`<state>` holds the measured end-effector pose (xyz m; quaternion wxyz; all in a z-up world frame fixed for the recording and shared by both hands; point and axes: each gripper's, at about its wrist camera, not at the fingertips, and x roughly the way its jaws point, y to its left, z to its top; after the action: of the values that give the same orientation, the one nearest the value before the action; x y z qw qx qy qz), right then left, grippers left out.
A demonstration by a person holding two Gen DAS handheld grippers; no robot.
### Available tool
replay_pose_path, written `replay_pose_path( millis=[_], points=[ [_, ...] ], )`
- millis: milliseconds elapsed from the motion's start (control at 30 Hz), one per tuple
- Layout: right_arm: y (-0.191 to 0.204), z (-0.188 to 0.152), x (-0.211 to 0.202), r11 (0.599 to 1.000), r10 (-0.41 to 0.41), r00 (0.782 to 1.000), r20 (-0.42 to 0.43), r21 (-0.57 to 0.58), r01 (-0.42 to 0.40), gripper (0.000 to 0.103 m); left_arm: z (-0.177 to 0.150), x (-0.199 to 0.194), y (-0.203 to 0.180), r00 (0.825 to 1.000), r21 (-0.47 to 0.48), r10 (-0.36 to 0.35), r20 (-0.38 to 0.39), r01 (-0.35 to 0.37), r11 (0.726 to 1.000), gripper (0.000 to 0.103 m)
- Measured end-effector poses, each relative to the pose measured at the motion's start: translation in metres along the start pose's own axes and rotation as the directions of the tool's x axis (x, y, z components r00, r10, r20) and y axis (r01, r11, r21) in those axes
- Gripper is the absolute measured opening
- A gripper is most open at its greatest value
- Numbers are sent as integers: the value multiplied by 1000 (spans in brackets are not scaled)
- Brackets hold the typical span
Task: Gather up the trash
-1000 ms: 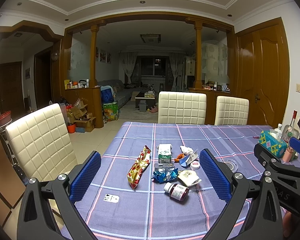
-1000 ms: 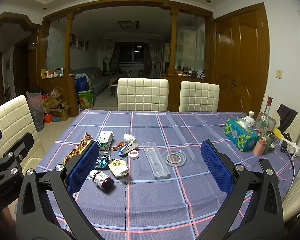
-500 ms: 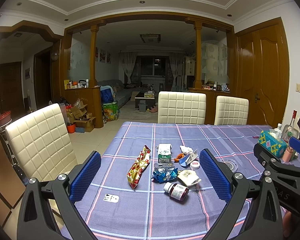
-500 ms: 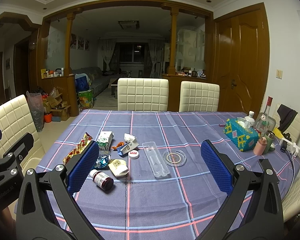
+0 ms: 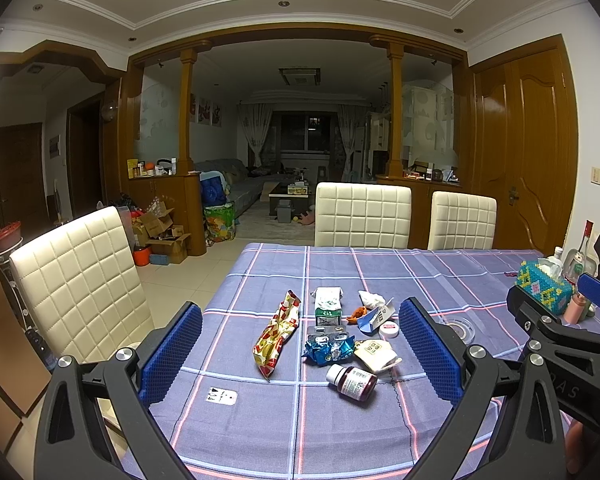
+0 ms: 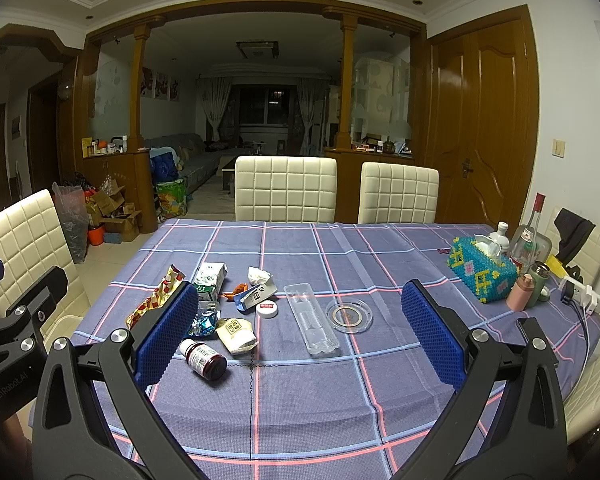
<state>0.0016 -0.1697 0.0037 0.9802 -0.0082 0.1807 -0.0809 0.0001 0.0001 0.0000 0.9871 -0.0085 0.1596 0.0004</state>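
Note:
Trash lies scattered on the blue checked tablecloth: a red and yellow snack wrapper, a green and white carton, a crumpled blue foil pack, a brown pill bottle on its side, a beige sachet, a white lid and a blue and white box. My left gripper hovers open above the near table edge, with the pile ahead between its fingers. My right gripper is open too, further right; the pill bottle lies beside its left finger.
A clear plastic tray and a glass coaster lie mid-table. A beaded tissue box, bottles and a pink flask crowd the right side. White padded chairs ring the table. A power strip sits at the right edge.

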Motion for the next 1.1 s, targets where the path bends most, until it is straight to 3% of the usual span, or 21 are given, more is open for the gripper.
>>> replay_pose_path(
  millis=[400,533,633,900,1000,1100],
  points=[
    [3,-3,7,1000,8,1000,-22,0,-8,100,2,1,0,1000,-2,-3,-11,3,1000,96],
    [0,-7,33,1000,9,997,-78,2,-9,100,-7,25,0,998,-8,0,-66,-1,1000,96],
    [0,-14,59,1000,12,988,-151,-7,-14,100,-24,55,-2,989,-10,-2,-151,1,1000,97],
    [-3,-56,141,999,-14,932,-363,-39,0,100,-63,127,1,925,-21,-21,-379,14,1000,97],
    [-7,-72,168,999,-14,904,-427,-48,-7,100,-76,147,-2,897,-16,-23,-442,18,1000,96],
    [-11,-82,188,998,-20,892,-451,-55,-6,99,-87,170,-11,865,-11,-38,-501,37,999,96]
  ],
)
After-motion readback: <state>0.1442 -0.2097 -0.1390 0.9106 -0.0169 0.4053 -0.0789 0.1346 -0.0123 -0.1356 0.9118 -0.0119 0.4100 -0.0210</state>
